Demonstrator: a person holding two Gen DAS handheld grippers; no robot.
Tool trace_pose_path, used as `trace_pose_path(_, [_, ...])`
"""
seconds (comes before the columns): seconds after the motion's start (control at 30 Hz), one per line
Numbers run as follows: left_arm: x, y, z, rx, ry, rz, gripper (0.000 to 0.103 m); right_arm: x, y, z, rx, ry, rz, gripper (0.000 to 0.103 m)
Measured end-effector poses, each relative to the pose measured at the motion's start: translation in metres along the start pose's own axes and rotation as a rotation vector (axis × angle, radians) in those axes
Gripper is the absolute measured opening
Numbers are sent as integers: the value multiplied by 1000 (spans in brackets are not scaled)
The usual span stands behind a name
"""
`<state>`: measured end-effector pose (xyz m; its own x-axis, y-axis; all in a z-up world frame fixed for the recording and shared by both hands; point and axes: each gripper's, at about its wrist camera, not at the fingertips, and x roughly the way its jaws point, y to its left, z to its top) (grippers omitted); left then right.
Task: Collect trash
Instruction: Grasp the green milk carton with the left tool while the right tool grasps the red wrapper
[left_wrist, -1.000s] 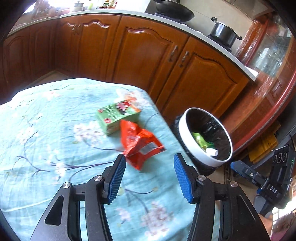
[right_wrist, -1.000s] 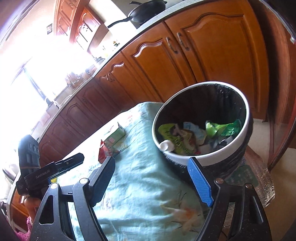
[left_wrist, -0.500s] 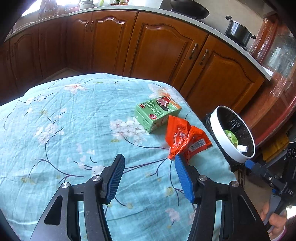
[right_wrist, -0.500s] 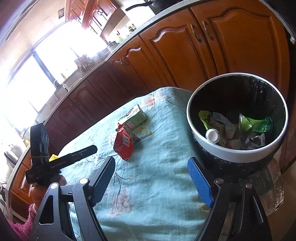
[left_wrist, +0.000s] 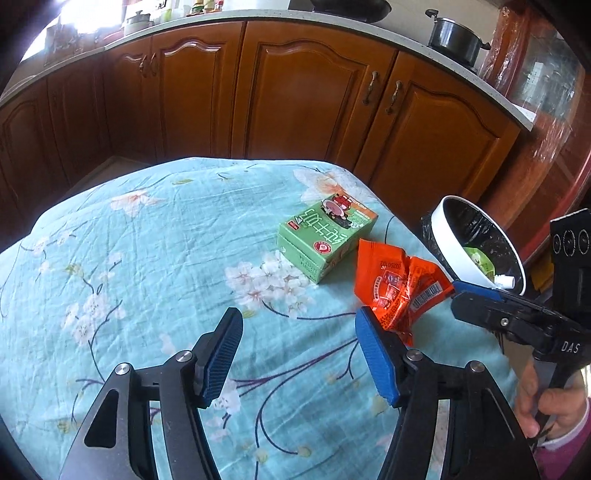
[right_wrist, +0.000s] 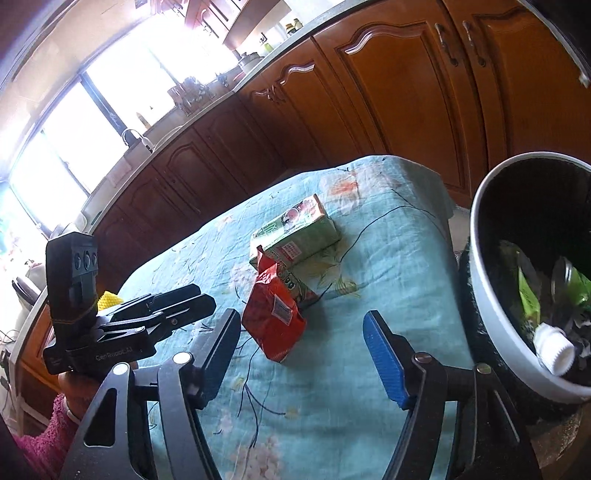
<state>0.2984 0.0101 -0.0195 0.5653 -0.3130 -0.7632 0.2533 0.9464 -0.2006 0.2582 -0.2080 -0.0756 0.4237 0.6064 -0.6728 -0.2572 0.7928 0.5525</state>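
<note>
A crumpled red snack wrapper (left_wrist: 400, 286) lies on the blue flowered tablecloth (left_wrist: 147, 258), next to a green drink carton (left_wrist: 327, 234). Both also show in the right wrist view, the wrapper (right_wrist: 273, 317) in front of the carton (right_wrist: 295, 236). A white-rimmed trash bin (left_wrist: 476, 243) with a black liner stands past the table's right edge and holds green wrappers and a white cap; it shows large in the right wrist view (right_wrist: 487, 295). My left gripper (left_wrist: 297, 358) is open and empty, just short of the wrapper. My right gripper (right_wrist: 303, 354) is open and empty, near the wrapper.
Brown wooden kitchen cabinets (left_wrist: 295, 92) run behind the table under a pale counter with a black pot (left_wrist: 456, 37). A bright window and sink (right_wrist: 129, 110) are at the far left. The table edge drops off beside the bin.
Both grippers have pulled back from the bin and swung toward the table. The wrapper and carton now sit nearer the middle of both views. Both stay open.
</note>
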Motion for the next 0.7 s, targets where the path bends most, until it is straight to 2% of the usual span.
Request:
trace_pose_path(0.07, [6,-1,6,26,2,0,68,12,-1,5,5,26,15,48])
trace_pose_path(0.13, [13,-2,12,42,5,-5,68,20,-1,6,1,46,14,11])
trace_pose_path(0.17, [17,-3,15,48,8,-9,69,21,-2,6,2,48,14,6])
trace_pose_path(0.23, [25,-4,21,58,14,-13,69,16,-5,5,17,37,19,4])
trace_pose_path(0.37, [41,-8,31,83,6,-6,78,-8,-17,0,50,-2,18,1])
trace_pose_path(0.53, [70,-16,44,174,20,29,78,-38,-24,-6,63,-34,13,1])
trace_pose_path(0.7, [96,-25,52,230,44,22,78,-52,-24,-14,66,-44,20,1])
